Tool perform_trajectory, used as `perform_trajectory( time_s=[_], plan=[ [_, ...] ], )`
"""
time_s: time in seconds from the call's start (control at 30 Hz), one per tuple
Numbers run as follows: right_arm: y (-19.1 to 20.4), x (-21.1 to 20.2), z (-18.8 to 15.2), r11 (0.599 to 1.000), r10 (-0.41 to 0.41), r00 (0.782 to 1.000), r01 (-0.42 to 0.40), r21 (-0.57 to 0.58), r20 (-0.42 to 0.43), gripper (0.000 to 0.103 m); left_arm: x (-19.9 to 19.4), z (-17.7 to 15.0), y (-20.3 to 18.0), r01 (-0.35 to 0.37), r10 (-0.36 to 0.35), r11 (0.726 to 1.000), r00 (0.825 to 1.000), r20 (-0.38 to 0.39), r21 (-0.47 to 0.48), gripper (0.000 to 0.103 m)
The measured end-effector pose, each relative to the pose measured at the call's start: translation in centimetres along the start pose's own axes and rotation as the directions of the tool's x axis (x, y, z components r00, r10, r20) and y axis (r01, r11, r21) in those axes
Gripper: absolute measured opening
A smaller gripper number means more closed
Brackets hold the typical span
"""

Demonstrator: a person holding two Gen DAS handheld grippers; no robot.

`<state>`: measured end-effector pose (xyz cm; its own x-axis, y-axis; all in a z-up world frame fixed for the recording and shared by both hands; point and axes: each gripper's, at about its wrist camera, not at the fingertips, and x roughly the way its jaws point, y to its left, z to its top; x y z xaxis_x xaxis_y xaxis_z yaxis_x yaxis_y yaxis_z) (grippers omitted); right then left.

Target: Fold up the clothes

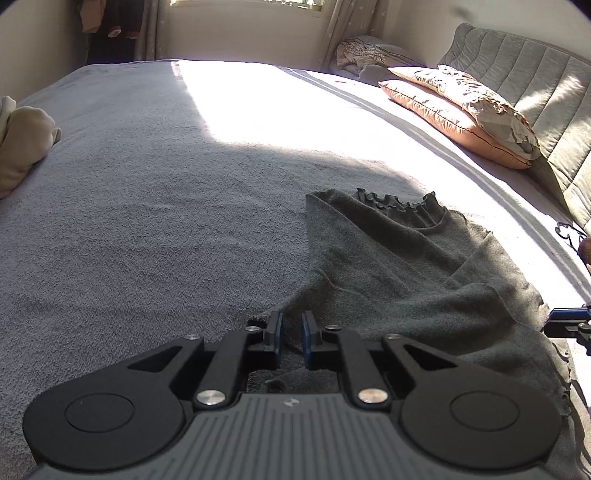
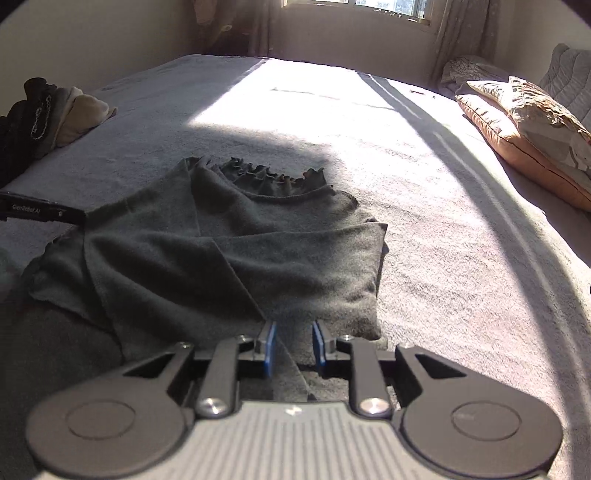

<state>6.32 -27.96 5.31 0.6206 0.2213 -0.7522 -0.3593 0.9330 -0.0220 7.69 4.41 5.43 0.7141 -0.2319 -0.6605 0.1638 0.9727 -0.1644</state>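
Observation:
A dark grey-green knit garment [image 1: 413,266] with a frilled edge lies partly folded on the grey bed cover [image 1: 155,206]. It also shows in the right wrist view [image 2: 236,254]. My left gripper [image 1: 291,321] is open, its blue pads straddling the garment's near left edge. My right gripper [image 2: 294,330] is open over the garment's near right edge, with cloth between the pads. The right gripper shows at the right edge of the left wrist view [image 1: 570,325]. The left gripper shows at the left of the right wrist view [image 2: 40,212].
A pile of beige and dark clothes [image 2: 51,110] lies at the bed's left side. Two pillows [image 1: 465,110] rest against the padded headboard [image 1: 524,77] on the right. A window with curtains [image 2: 369,7] is at the far end. A bright sun patch [image 1: 280,107] crosses the bed.

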Motion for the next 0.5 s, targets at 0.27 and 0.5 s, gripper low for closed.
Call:
perform_trajectory(
  time_s=[0.27, 0.5],
  plan=[
    [2.1, -4.2, -3.3, 0.978, 0.172, 0.984, -0.166, -0.128, 0.036, 0.04, 1.3, -0.6, -1.8, 0.055, -0.054, 0.998, 0.998, -0.033, 0.042, 0.016],
    [6.2, -2.4, -5.6, 0.932, 0.155, 0.981, -0.185, -0.312, -0.118, 0.003, 2.7, -0.5, -0.8, 0.018, -0.02, 0.999, 0.996, -0.084, -0.031, 0.016]
  ],
)
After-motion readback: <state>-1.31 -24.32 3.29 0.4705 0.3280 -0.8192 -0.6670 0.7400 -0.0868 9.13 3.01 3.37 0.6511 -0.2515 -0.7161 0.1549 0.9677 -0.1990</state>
